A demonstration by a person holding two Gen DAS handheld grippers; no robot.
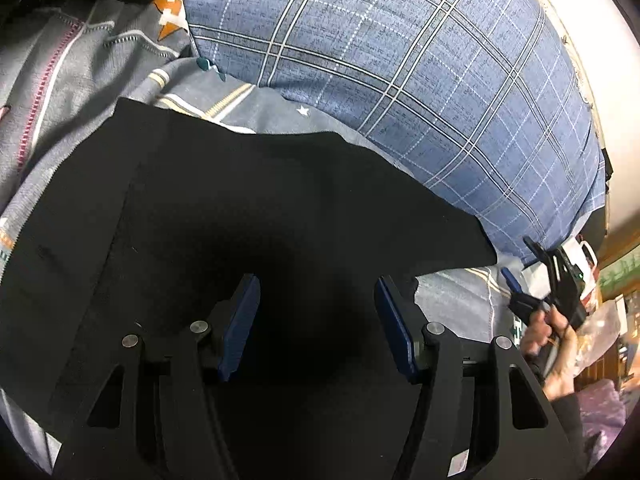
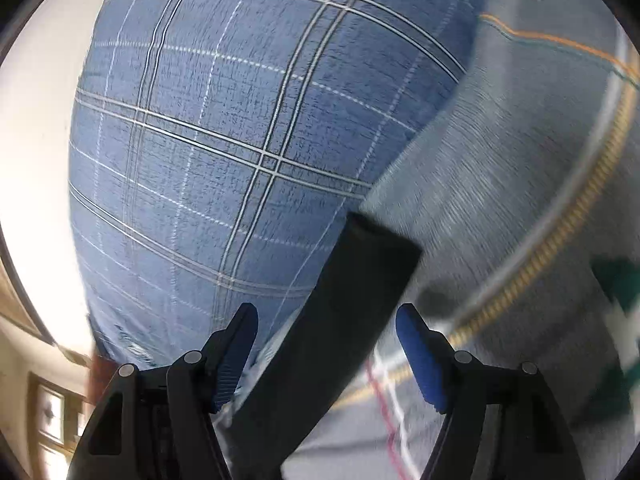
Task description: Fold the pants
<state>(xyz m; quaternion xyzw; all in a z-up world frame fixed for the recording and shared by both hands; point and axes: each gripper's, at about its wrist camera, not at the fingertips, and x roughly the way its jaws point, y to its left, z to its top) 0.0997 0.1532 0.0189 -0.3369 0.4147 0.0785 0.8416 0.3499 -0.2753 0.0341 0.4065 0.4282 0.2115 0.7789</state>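
The black pants (image 1: 248,216) lie spread on a grey patterned bedsheet (image 1: 452,300). My left gripper (image 1: 316,300) is open, its blue-padded fingers hovering just over the black cloth. In the right wrist view a narrow strip of the pants (image 2: 344,320) runs up between the fingers of my right gripper (image 2: 326,328), which is open; the fingers stand apart from the strip. The right gripper also shows in the left wrist view (image 1: 532,276), held in a hand at the pants' right edge.
A large blue plaid pillow (image 1: 400,72) lies just beyond the pants, also in the right wrist view (image 2: 224,128). A grey quilt with pink stitching (image 1: 44,92) lies at left. White wall (image 1: 612,100) behind the pillow.
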